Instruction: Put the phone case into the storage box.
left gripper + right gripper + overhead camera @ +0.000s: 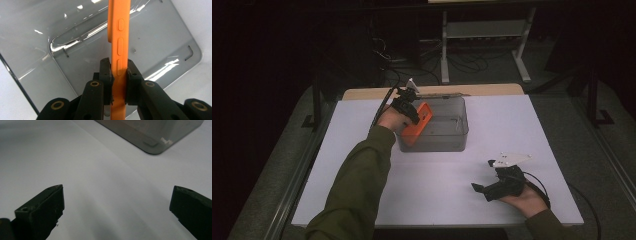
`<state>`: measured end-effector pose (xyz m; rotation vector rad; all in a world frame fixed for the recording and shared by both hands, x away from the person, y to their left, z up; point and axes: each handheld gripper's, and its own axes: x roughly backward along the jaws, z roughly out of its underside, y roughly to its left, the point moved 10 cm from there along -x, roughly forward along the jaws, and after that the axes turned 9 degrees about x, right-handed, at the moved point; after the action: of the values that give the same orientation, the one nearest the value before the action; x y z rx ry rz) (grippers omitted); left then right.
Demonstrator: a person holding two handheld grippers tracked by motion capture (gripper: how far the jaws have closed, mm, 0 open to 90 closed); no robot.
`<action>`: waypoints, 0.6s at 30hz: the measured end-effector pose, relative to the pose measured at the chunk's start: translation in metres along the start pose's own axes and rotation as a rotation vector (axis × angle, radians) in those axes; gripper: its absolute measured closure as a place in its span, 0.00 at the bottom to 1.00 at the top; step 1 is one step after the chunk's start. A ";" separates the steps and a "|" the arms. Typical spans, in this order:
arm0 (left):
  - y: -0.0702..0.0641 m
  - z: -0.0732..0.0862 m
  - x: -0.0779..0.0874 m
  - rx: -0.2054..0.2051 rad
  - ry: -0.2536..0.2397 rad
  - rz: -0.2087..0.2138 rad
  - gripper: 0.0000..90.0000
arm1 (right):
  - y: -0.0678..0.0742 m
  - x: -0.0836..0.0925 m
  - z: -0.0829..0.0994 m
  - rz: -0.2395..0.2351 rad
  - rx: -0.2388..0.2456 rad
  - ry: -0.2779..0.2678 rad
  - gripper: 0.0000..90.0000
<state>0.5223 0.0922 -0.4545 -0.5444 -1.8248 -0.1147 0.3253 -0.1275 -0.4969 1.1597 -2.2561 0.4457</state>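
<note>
An orange phone case (pixel 418 123) hangs over the left part of a clear grey plastic bin (pixel 452 131) at the middle of the white table. My left gripper (pixel 412 116) is shut on it. In the left gripper view the black pads (pixel 107 71) clamp both sides of the orange phone case (pixel 119 50), edge-on with its side buttons facing me, above the bin's floor (pixel 75 62). My right gripper (pixel 479 188) rests low at the front right of the table, its jaws wide apart. In the right gripper view its fingertips (pixel 53 197) frame bare white table, with nothing between them.
A corner of the clear bin (pixel 155 137) shows at the top of the right gripper view. The white table top (pixel 512 120) ends in a wooden strip (pixel 482 90) at the back. White shelf legs (pixel 484 45) and cables stand on the floor behind.
</note>
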 end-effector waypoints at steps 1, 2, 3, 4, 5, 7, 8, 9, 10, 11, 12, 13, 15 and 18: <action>0.000 0.000 0.000 0.006 0.001 -0.001 0.88 | 0.000 0.000 0.000 -0.001 0.001 -0.001 0.00; 0.001 0.000 0.000 0.011 0.004 -0.002 0.88 | 0.000 0.000 0.000 -0.001 0.001 -0.002 0.00; 0.001 0.000 -0.001 0.018 0.006 -0.005 0.88 | 0.000 0.000 0.000 0.000 0.002 -0.003 0.00; 0.002 0.001 -0.001 0.023 0.007 -0.007 0.88 | 0.000 0.001 0.000 0.000 0.001 -0.003 0.00; 0.002 0.001 -0.001 0.025 0.009 -0.010 0.88 | 0.000 0.001 0.000 0.000 0.001 -0.004 0.00; 0.003 0.001 -0.001 0.030 0.009 -0.014 0.88 | 0.000 0.001 -0.001 0.000 0.000 -0.004 0.00; 0.003 0.001 -0.001 0.034 0.009 -0.013 0.88 | 0.000 0.001 0.000 0.000 0.001 -0.004 0.00; 0.003 0.001 -0.001 0.040 0.010 -0.012 0.88 | 0.000 0.001 0.000 -0.001 0.002 -0.004 0.00; 0.004 0.001 -0.001 0.047 0.010 -0.014 0.88 | 0.000 0.000 0.000 -0.001 0.001 -0.003 0.00; 0.005 0.001 -0.001 0.051 0.011 -0.018 0.88 | 0.000 0.001 0.000 -0.001 0.002 -0.004 0.00; 0.005 0.001 -0.001 0.057 0.011 -0.015 0.87 | 0.000 0.001 -0.001 -0.001 0.002 -0.004 0.00; 0.005 0.001 0.000 0.061 0.009 -0.013 0.88 | 0.000 0.001 -0.001 -0.001 0.001 -0.004 0.00; 0.006 0.000 0.000 0.074 0.009 -0.020 0.87 | 0.000 0.001 -0.001 -0.001 0.001 -0.005 0.00; 0.008 0.000 0.001 0.096 0.008 -0.029 0.87 | 0.000 0.001 -0.001 -0.001 0.002 -0.004 0.00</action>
<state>0.5253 0.0996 -0.4551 -0.4497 -1.8205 -0.0480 0.3251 -0.1278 -0.4959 1.1630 -2.2593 0.4454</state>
